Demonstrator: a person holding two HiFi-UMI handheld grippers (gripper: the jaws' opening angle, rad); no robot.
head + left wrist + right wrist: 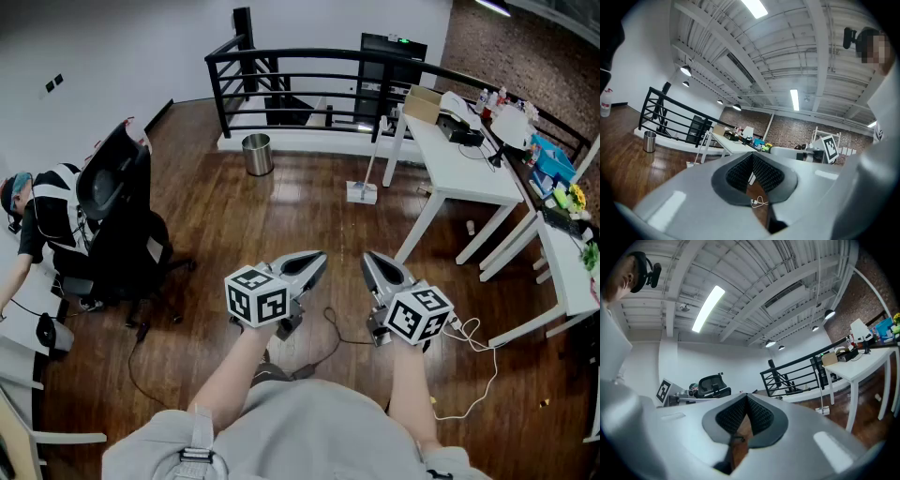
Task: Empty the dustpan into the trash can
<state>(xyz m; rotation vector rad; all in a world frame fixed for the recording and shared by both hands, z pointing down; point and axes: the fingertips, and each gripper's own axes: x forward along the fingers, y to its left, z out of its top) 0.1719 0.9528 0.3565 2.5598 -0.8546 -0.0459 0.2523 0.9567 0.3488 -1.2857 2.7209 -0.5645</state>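
Note:
A small metal trash can (257,154) stands on the wood floor by the black railing, far ahead and a little left; the left gripper view shows the trash can (649,141) at its left. A long-handled white dustpan (362,191) rests on the floor beside a table leg, also far ahead; the dustpan (690,164) (825,411) looks small in both gripper views. My left gripper (319,258) (752,157) and right gripper (368,258) (746,397) are held side by side, pointing forward at about waist height. Both are shut with nothing in them.
A black office chair (122,216) and a person seated at a desk (37,216) are at the left. White tables (459,159) with clutter line the right side. A black railing (309,75) closes the far end. A white cable (469,337) lies on the floor at right.

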